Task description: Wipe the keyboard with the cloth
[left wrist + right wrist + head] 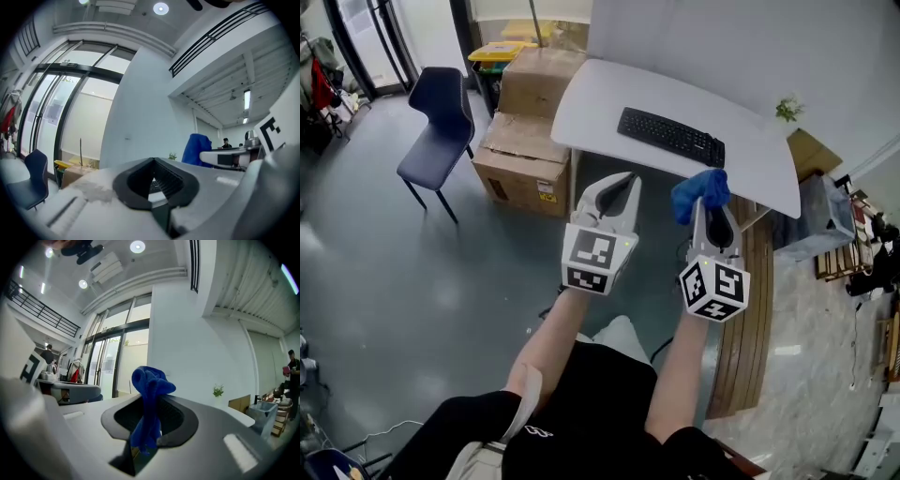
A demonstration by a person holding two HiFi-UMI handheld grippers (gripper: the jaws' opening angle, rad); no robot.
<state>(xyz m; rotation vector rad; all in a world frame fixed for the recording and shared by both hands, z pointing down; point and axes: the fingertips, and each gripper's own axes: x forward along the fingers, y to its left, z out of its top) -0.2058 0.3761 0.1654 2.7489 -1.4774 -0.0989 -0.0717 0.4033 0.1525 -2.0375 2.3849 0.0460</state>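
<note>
A black keyboard (670, 136) lies on the white table (600, 94), which is ahead of both grippers. My right gripper (706, 204) is held in the air short of the table's near edge. It is shut on a bunched blue cloth (700, 192) that sticks up from its jaws (151, 385). My left gripper (622, 183) hangs beside it, also short of the table, its jaws shut with nothing between them (153, 161). Neither gripper touches the keyboard.
Stacked cardboard boxes (528, 150) stand against the table's left end, with a dark blue chair (441, 127) further left. A small plant (787, 108) sits at the table's far right corner. A grey bin (820, 217) stands to the right.
</note>
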